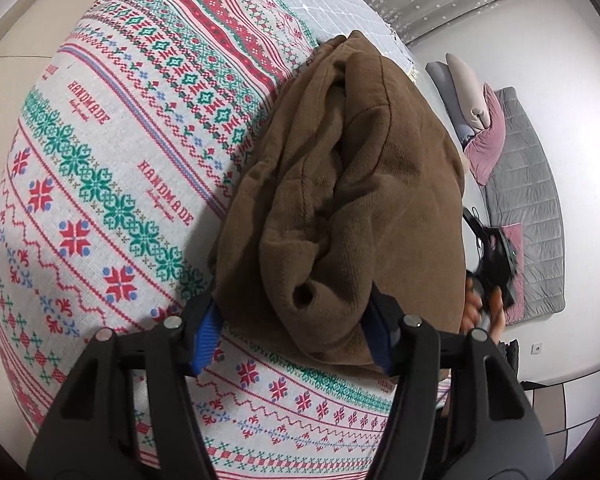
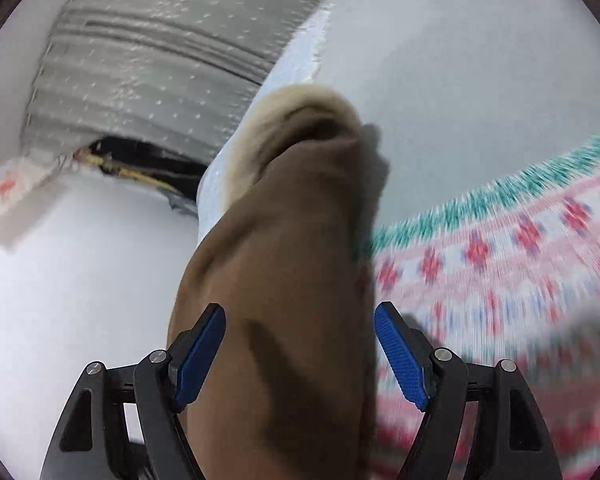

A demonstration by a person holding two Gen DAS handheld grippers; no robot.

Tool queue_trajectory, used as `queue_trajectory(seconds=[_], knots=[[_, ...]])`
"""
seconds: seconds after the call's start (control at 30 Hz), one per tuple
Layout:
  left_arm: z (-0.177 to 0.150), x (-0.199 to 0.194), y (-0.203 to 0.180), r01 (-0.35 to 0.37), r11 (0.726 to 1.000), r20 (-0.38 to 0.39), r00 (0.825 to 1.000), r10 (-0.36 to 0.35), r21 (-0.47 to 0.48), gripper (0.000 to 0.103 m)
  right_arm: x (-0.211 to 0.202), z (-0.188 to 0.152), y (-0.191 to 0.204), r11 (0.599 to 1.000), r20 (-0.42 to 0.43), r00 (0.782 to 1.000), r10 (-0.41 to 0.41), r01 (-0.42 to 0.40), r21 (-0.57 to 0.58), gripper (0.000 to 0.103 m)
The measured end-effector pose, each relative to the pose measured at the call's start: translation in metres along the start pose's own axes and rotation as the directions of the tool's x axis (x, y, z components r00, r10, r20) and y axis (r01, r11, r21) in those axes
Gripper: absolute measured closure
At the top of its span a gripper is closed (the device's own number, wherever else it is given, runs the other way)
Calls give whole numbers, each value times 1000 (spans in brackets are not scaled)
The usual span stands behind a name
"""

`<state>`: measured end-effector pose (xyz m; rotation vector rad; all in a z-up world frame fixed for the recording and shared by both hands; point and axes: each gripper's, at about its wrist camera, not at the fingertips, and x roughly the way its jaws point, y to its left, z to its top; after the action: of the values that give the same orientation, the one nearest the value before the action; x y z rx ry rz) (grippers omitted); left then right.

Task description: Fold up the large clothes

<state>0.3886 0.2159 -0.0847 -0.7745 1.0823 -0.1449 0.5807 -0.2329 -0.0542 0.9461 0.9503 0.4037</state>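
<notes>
A brown garment [image 1: 348, 200] lies bunched and folded on a table covered by a patterned cloth [image 1: 112, 168]. My left gripper [image 1: 296, 320] stands open with its blue pads [image 1: 208, 336] on either side of the garment's near end. In the right wrist view the same brown garment [image 2: 284, 280], with a cream lining at its far end, runs between the open blue pads [image 2: 198, 356] of my right gripper [image 2: 300, 344]. That view is motion-blurred. The right gripper and the hand holding it also show in the left wrist view [image 1: 492, 268] at the garment's right side.
The patterned cloth [image 2: 520, 264] covers the table to the right in the right wrist view. A grey mattress [image 1: 528, 208] with pink and beige pillows [image 1: 484, 136] lies on the floor to the right. A grey curtain [image 2: 148, 52] hangs behind.
</notes>
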Motion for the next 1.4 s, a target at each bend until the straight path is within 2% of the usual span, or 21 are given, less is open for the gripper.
queue_trajectory(seconds=[0.1, 0.2, 0.27, 0.3, 0.33, 0.4, 0.47, 0.63, 0.83, 1.4], knots=[[0, 0, -1, -9, 1000, 4, 1000, 9, 1, 40, 15, 23, 0, 1000, 25, 1000, 13, -13, 11, 25], [2, 2, -3, -18, 1000, 12, 1000, 18, 5, 40, 33, 34, 16, 998, 20, 999, 40, -39, -49, 25], [2, 4, -6, -16, 1000, 20, 1000, 16, 7, 40, 43, 36, 25, 994, 41, 999, -21, 26, -109, 26], [3, 5, -6, -15, 1000, 23, 1000, 15, 5, 40, 44, 36, 28, 991, 48, 998, -33, 39, -128, 28], [3, 5, -6, -13, 1000, 24, 1000, 13, 4, 40, 48, 33, 30, 990, 56, 998, -29, 36, -139, 35], [3, 6, -7, -17, 1000, 28, 999, 16, 12, 40, 47, 30, 30, 990, 69, 997, -26, 35, -135, 40], [1, 6, -12, -34, 999, 45, 998, 33, 29, 42, 46, 29, 34, 987, 63, 997, -53, 62, -149, 47], [0, 6, -23, -82, 994, 79, 994, 76, 73, 47, 48, 28, 53, 966, 79, 986, -145, 158, -204, 55], [3, 9, -20, -81, 993, 69, 995, 75, 82, 45, 59, 33, 48, 958, 90, 980, -177, 192, -212, 55], [4, 14, -28, -112, 985, 64, 992, 105, 134, 40, 53, 30, 47, 960, 87, 981, -171, 186, -211, 54]])
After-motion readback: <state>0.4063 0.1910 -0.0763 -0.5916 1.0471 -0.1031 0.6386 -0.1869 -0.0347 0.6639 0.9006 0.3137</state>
